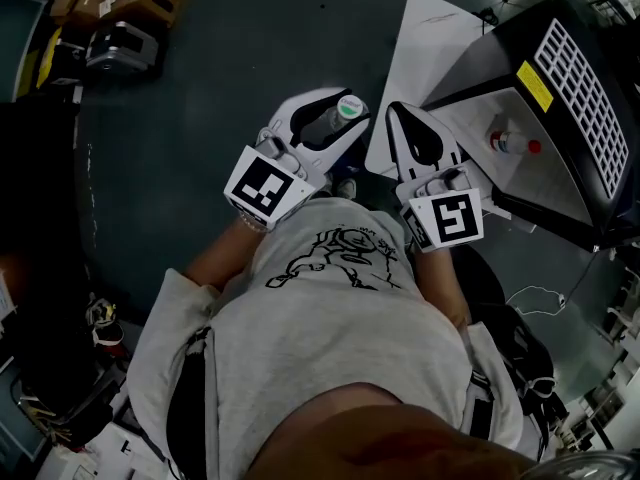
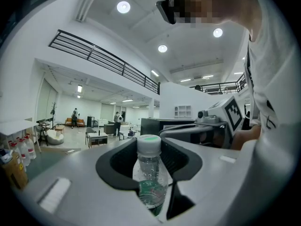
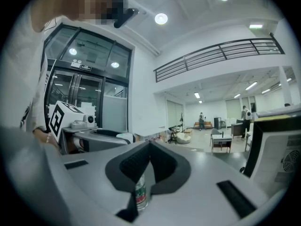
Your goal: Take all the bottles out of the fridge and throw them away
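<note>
Grey shirt cloth [image 1: 330, 348] sits closest in the head view; past it my left hand-held gripper [image 1: 343, 118] clasps a clear, thin-walled bottle [image 1: 325, 126], green cap forward, and a red-capped bottle [image 1: 512, 144] waits in the fridge [image 1: 575, 78]. Left gripper view: ribbed black pads [image 2: 176, 157] pinch soft plastic, so I'd carry gently, level. Right gripper view: right hand-held gripper [image 3: 149, 145] closed, holding nothing I judge; a label [image 3: 140, 194] shows below.

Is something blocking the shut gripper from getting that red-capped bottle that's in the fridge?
Nothing visible does. The fridge stands open, and the red-capped bottle sits in plain sight on its white inside. The right gripper, jaws shut, is just beside the opening, with no other thing between it and the bottle.
</note>
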Demonstrator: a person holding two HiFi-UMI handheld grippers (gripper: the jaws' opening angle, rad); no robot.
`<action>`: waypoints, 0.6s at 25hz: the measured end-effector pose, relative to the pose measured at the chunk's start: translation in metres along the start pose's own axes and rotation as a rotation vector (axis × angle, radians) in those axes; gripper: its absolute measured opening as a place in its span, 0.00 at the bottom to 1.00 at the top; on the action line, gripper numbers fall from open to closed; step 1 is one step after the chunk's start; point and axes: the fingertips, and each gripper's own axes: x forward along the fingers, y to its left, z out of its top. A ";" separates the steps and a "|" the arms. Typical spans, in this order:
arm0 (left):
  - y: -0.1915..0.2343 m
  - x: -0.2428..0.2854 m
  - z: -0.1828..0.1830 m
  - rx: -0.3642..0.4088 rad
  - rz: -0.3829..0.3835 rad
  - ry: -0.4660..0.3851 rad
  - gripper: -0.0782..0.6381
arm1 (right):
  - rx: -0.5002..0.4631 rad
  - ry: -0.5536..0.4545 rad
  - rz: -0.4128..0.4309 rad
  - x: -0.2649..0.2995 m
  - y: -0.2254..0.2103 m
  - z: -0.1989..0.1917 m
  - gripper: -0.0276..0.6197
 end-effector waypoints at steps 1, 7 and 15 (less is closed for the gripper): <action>0.000 0.002 -0.002 -0.002 -0.003 0.001 0.33 | 0.003 0.004 -0.001 0.000 -0.002 -0.003 0.06; 0.001 0.004 -0.023 -0.047 0.016 0.049 0.33 | 0.028 0.042 -0.014 0.003 -0.007 -0.026 0.06; 0.003 0.007 -0.056 -0.030 0.021 0.081 0.33 | 0.052 0.099 -0.017 0.008 -0.004 -0.063 0.06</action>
